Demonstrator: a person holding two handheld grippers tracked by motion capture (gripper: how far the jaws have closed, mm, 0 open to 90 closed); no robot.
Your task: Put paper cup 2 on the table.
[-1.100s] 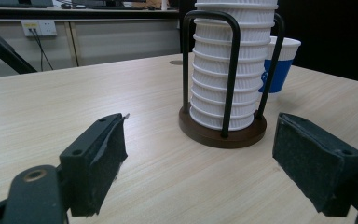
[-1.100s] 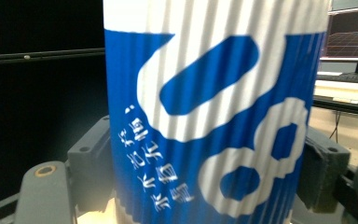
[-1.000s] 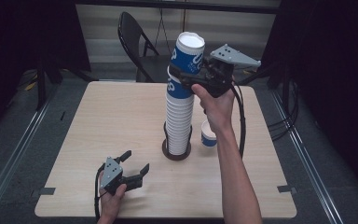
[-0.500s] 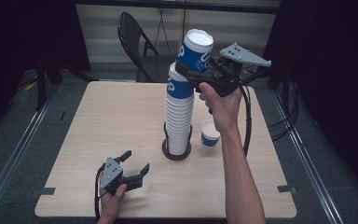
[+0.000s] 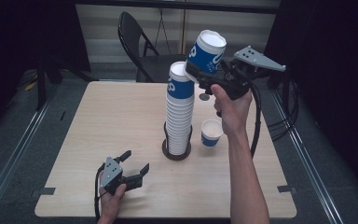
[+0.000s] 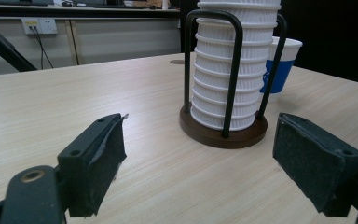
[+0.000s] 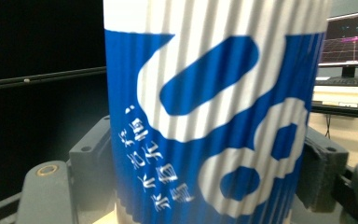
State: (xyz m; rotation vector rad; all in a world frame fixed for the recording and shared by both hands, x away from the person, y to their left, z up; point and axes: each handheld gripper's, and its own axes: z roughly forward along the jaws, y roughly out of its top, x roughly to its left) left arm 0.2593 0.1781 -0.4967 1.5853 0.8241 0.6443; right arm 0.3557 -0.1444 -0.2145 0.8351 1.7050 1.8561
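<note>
**Setting Down a Cup Lifted Off the Stack**

Right gripper (image 5: 200, 77): jaws closed on the ribbed wall of a blue-and-white paper cup (image 5: 205, 51), one pad on each side, mouth tilted up and away. Held cup clear of and above the stack of cups (image 5: 180, 109), just beside its top. Keep the squeeze light; ribbed paper walls probably crush under pressure. Bring the cup upright before lowering, and keep it off the stack top during travel.

Below the right jaws, a single cup (image 5: 211, 132) standing upright on the table (image 5: 98, 116), near the stack's wire holder (image 5: 176, 153). Likely a sensible set-down spot: bare table beside that cup, not touching it. Release only once the base sits flat.

Left gripper (image 5: 131, 169): jaws wide apart, holding nothing, low over the table. Ahead of these jaws, the holder base (image 6: 223, 134); available for steadying the holder if the stack rocks.
</note>
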